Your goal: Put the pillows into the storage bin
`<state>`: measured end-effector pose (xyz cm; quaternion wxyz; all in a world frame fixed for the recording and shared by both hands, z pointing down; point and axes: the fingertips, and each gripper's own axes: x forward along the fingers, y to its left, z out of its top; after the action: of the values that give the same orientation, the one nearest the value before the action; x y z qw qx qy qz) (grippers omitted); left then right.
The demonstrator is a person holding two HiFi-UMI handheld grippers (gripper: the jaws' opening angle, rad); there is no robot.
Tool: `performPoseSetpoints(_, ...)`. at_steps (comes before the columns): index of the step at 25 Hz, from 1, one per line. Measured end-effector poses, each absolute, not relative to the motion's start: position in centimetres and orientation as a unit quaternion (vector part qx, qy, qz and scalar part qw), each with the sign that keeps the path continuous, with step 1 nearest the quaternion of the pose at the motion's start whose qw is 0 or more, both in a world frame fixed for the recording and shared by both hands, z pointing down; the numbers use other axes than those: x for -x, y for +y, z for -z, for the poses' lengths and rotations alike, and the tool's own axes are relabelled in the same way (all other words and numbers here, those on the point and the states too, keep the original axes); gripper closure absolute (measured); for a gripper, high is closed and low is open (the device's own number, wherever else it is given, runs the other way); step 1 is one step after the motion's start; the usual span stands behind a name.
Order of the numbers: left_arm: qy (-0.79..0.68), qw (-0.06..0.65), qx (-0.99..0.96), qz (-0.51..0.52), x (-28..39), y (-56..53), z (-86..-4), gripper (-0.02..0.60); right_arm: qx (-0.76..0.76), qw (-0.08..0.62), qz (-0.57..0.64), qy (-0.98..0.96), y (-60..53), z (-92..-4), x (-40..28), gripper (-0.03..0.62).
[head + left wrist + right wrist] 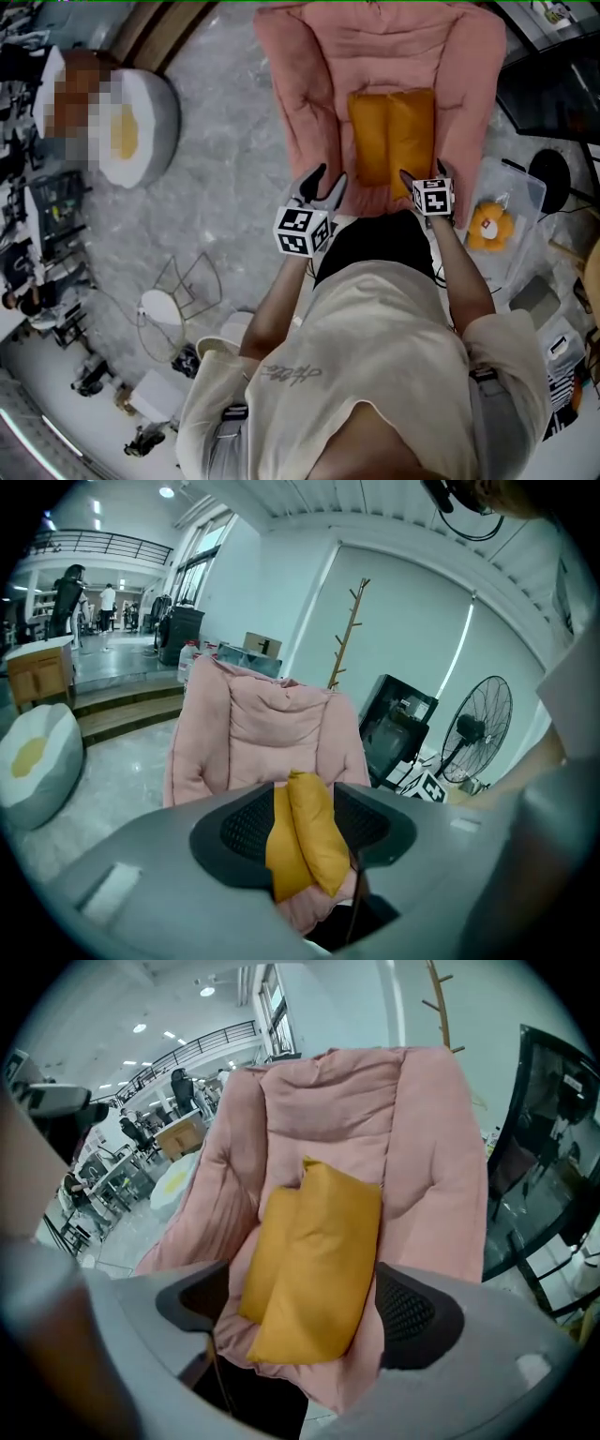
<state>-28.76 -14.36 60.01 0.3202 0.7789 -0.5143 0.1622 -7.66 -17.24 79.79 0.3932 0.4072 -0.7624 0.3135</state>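
Observation:
Two mustard-yellow pillows [392, 138] lie side by side on the seat of a pink padded lounge chair [309, 84]. My left gripper [324, 186] hovers at the chair's front edge, just left of the pillows, jaws open and empty. My right gripper [424, 182] is at the pillows' near right corner, jaws wide open and empty. In the left gripper view the pillows [314, 841] show edge-on beyond the left gripper [305, 813]. In the right gripper view the pillows [319, 1260] lie beyond the right gripper [305, 1309], not touched by it.
A clear plastic bin [521, 192] with a yellow plush toy [489, 226] in it stands on the floor right of the chair. An egg-patterned beanbag [136, 122] and a wire stool [192, 281] are to the left. A fan [478, 728] and a black monitor [398, 724] stand behind the chair.

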Motion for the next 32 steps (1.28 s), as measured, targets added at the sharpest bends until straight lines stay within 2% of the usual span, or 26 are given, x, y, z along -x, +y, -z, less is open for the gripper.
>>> performPoseSetpoints(5,-0.515,0.321,-0.776,-0.171,27.9,-16.2,-60.5,0.364,-0.385,0.411,-0.328,-0.758,-19.2,-83.4,8.7,0.096)
performPoseSetpoints(11,-0.512,0.344,-0.766,-0.179,27.1,-16.7,-62.5,0.36,-0.416,0.408,-0.357,-0.73,-21.0,-86.8,8.7,0.027)
performPoseSetpoints(16,-0.519,0.359,-0.754,-0.18,27.3,-17.0,-63.7,0.36,-0.425,0.421,-0.371,-0.711,-22.1,-90.0,9.6,0.003)
performPoseSetpoints(24,-0.543,0.377,-0.732,-0.166,29.1,-18.0,-64.2,0.36,-0.468,0.467,-0.336,-0.671,-23.3,-93.4,8.8,0.0)
performPoseSetpoints(32,-0.547,0.383,-0.725,-0.166,29.7,-18.0,-64.6,0.36,-0.418,0.463,-0.384,-0.681,-24.0,-94.2,8.3,0.006)
